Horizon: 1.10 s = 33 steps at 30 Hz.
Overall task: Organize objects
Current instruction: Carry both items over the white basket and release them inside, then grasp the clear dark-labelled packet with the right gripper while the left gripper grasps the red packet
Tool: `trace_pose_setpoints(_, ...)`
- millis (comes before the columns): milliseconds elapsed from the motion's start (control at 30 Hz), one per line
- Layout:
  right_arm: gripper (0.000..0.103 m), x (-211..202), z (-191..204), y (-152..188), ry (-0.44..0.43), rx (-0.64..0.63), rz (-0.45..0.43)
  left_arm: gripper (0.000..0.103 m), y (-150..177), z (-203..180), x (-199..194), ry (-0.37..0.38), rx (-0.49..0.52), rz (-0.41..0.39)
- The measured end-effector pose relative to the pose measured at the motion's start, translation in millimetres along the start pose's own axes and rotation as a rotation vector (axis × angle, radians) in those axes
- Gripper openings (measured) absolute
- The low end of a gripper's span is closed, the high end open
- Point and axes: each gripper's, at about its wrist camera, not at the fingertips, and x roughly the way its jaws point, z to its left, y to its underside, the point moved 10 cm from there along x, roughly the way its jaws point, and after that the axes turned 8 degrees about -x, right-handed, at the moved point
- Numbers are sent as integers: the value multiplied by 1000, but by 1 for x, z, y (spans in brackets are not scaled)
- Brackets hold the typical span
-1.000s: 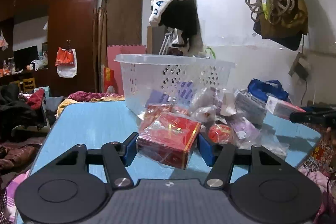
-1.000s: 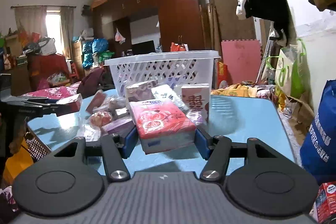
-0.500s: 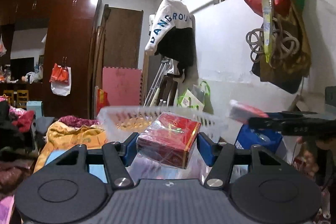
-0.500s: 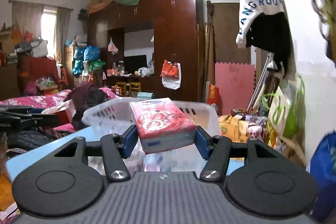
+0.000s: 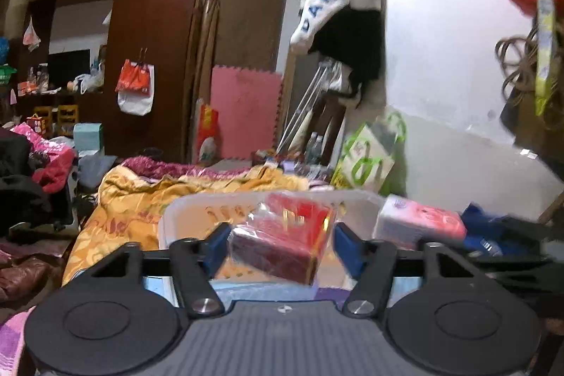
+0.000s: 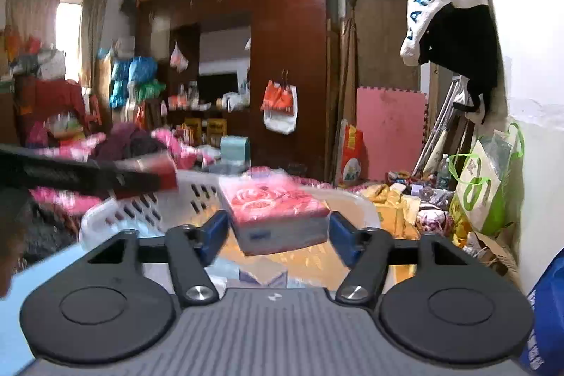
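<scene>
Carrying one item per gripper, both over the basket. Left gripper (image 5: 280, 247) is closed on a red box (image 5: 282, 244) in clear wrap, fingers (image 5: 216, 247) pressing both sides; box hangs tilted just above the basket (image 5: 169, 221) rim, directly ahead. Right gripper (image 6: 278, 229) is clamped on a pink pack (image 6: 276, 215), also squeezed between both fingers (image 6: 211, 233), sitting level over the basket (image 6: 102, 217) opening.

From the left view the pink pack (image 5: 419, 222) shows just right of the left gripper, so both loads sit side by side. From the right view the red box (image 6: 155, 173) and the other gripper's dark finger show to the left, blurred.

Progress judgement: both items lifted and positioned, not yet released; drop into basket looks like the next step. More sorting probably remains, but the table and any leftover items are out of view.

Hard to read: basket interior mostly blocked by gripper bodies and loads; something bluish-purple shows at the bottom, unclear what. Motion blur smears the box label and basket rim. Basket front wall cut off below. Pack print unreadable.
</scene>
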Motion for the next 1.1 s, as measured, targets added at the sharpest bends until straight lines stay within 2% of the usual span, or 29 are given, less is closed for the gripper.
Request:
trace_pose_setpoints(67,103,-10,-5,-7,42,12,-49,85,4,3,5,-6,-4,25)
trace_pose_setpoints(133,103,-25,-8,-9,54,6,-74,85,6,5,-11,11,1,-17)
trace_pose_setpoints(200,103,-47,-8,-3,22,26,-84,85,9,6,-33,14,29,-65)
trace_pose_setpoints(233,103,-58,-8,1,3,39,-90,89,14,8,-48,6,49,-91)
trace_pose_setpoints(333,103,-91,-4,31,-34,51,-98,93,40,20,-84,-20,86,-105)
trace_pose_setpoints(400,103,-104,0,61,-43,56,-73,93,63,27,-99,6,84,-86)
trace_pose_setpoints(533,103,-101,6,102,-65,83,4,93,103,44,-106,41,55,-3)
trace_pose_setpoints(633,103,-91,11,113,-68,42,40,92,127,57,-97,-12,98,83)
trace_pose_setpoints(667,101,-87,11,111,-62,30,43,92,131,61,-95,-22,113,98)
trace_pose_setpoints(767,85,-81,13,108,-68,9,42,88,138,67,-85,-36,131,145)
trace_pose_setpoints(867,78,-79,18,112,-75,-30,56,88,136,68,-79,-35,126,150)
trace_pose_setpoints(967,76,-79,20,114,-71,-43,58,88,137,64,-74,-34,155,164)
trace_pose_setpoints(1033,65,-77,18,116,-65,-37,69,81,138,61,-72,-33,162,178)
trace_pose_setpoints(1067,55,-76,18,117,-70,-33,76,78,139,61,-72,-42,169,184)
trace_pose_setpoints(1100,49,-75,18,118,-79,-30,87,71,141,61,-71,-52,175,192)
